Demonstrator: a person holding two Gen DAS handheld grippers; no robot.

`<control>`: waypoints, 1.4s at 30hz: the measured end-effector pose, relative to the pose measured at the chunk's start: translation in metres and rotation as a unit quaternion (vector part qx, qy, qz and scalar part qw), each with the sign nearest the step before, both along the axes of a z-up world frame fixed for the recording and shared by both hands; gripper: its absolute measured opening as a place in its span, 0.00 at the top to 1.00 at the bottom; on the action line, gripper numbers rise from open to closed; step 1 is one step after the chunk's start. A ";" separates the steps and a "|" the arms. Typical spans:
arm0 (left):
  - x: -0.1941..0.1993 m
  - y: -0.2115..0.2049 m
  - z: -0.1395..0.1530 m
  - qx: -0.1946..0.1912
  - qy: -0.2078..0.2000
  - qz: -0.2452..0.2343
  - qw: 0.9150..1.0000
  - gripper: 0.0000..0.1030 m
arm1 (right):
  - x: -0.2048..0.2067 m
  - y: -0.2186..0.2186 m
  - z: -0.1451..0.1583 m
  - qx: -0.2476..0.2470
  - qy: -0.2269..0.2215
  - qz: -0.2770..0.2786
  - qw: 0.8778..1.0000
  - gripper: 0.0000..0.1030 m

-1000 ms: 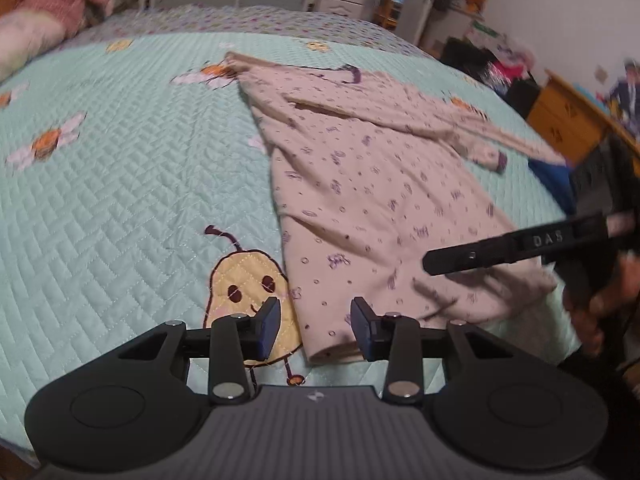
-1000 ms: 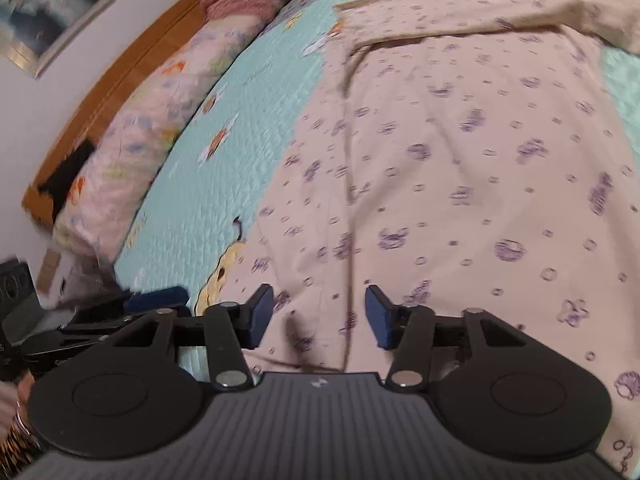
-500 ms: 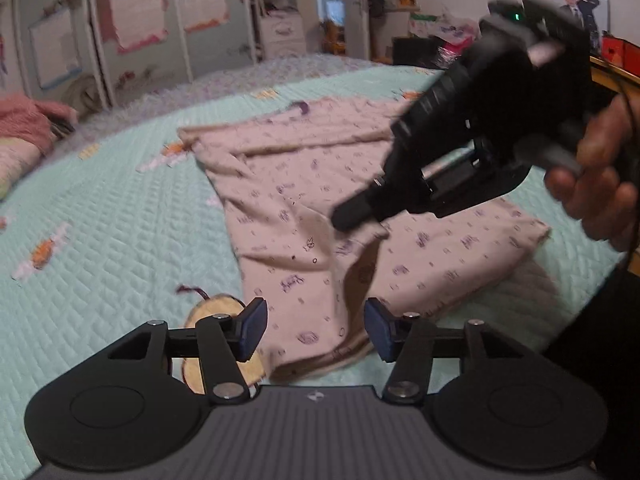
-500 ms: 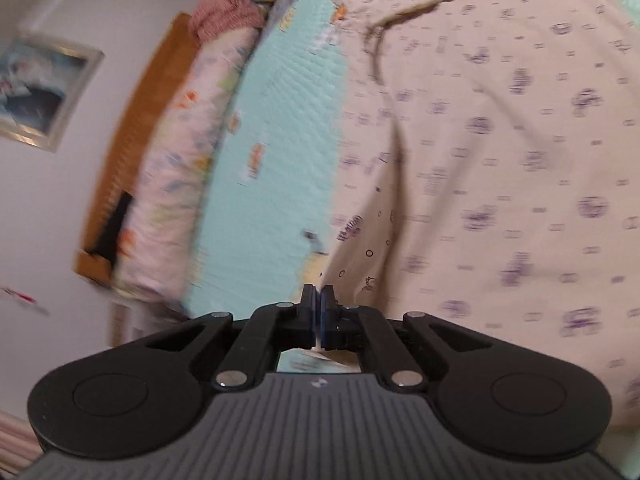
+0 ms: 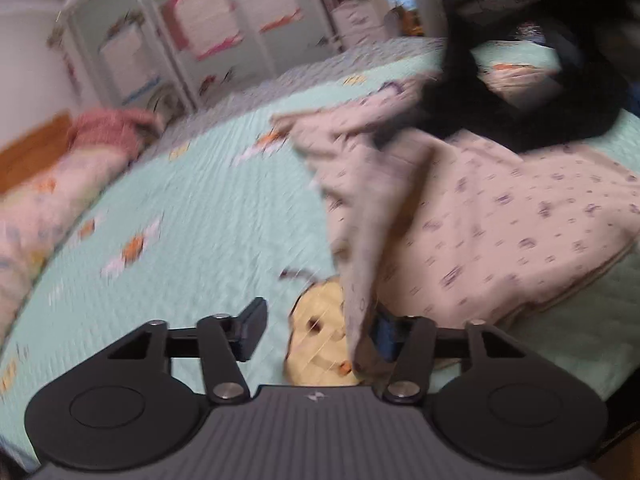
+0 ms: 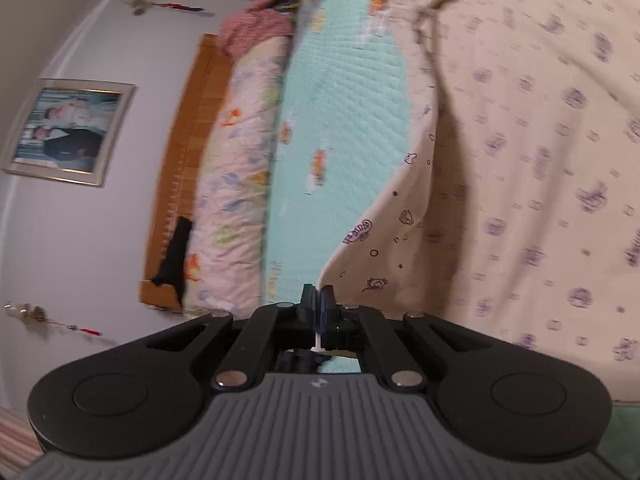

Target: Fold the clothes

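Note:
A pale pink garment with small purple prints lies spread on the mint quilted bedcover. My right gripper is shut on the garment's near left edge and holds it up off the bed. In the left wrist view that gripper shows only as a dark blur above the lifted fold. My left gripper is open. The raised cloth edge hangs between its fingers and rests against the right finger.
A yellow pear figure is printed on the cover just under the left gripper. Floral pillows and a wooden headboard run along the bed's head, with a reddish blanket there. Wardrobes stand behind the bed.
The right gripper closed on the garment's edge and has raised it. The left gripper has swung left, and the lifted cloth now hangs between its open fingers.

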State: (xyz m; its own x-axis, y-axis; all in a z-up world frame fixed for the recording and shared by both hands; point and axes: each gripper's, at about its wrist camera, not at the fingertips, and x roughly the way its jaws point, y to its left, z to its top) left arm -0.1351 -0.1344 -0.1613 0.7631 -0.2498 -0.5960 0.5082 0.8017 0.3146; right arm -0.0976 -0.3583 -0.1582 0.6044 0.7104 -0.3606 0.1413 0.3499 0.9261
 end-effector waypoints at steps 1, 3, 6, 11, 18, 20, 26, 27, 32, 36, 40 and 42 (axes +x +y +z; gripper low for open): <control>0.002 0.004 -0.001 0.000 0.009 0.004 1.000 0.51 | -0.002 -0.001 -0.008 -0.006 0.012 -0.002 1.000 0.99; 0.002 0.011 -0.005 0.003 0.020 0.009 1.000 0.51 | -0.008 -0.001 -0.024 -0.018 0.034 -0.005 0.999 0.99; 0.002 0.013 -0.006 0.011 0.020 0.010 1.000 0.51 | -0.019 0.002 -0.041 -0.034 0.050 -0.002 0.998 0.99; 0.005 0.015 -0.004 -0.003 0.043 0.034 0.999 0.48 | -0.032 0.007 -0.064 -0.057 0.066 0.000 0.996 1.00; 0.003 0.034 0.009 -0.032 0.111 0.022 0.993 0.47 | -0.033 -0.004 -0.051 -0.058 0.044 0.025 0.997 0.76; 0.004 0.047 0.018 -0.055 0.132 0.022 0.990 0.47 | -0.037 -0.010 -0.035 -0.100 0.016 0.038 0.994 0.72; 0.021 0.080 0.057 -0.188 0.161 0.044 0.968 0.46 | -0.031 -0.052 0.011 -0.237 -0.050 0.008 0.970 0.67; 0.027 0.077 0.062 -0.208 0.163 0.045 0.963 0.45 | -0.025 -0.063 0.019 -0.265 -0.060 -0.009 0.962 0.64; 0.078 0.036 0.072 -0.272 0.153 0.059 0.948 0.39 | 0.017 -0.118 0.041 -0.391 -0.083 -0.100 0.911 0.53; 0.141 -0.004 0.062 -0.320 0.172 0.083 0.928 0.39 | 0.062 -0.146 0.044 -0.438 -0.081 -0.128 0.886 0.52; 0.189 -0.024 0.036 -0.358 0.213 0.110 0.902 0.39 | 0.100 -0.171 0.040 -0.487 -0.097 -0.115 0.861 0.52; 0.203 -0.027 0.019 -0.374 0.237 0.118 0.889 0.39 | 0.117 -0.180 0.032 -0.508 -0.095 -0.088 0.852 0.52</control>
State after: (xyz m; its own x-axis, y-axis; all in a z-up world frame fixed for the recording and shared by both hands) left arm 0.0679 -0.1618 -0.1419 0.5545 -0.5779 -0.5988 0.2314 0.7983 -0.5561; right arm 0.0196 -0.5382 -0.1261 0.7848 -0.0177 -0.6195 0.1560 0.9730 0.1699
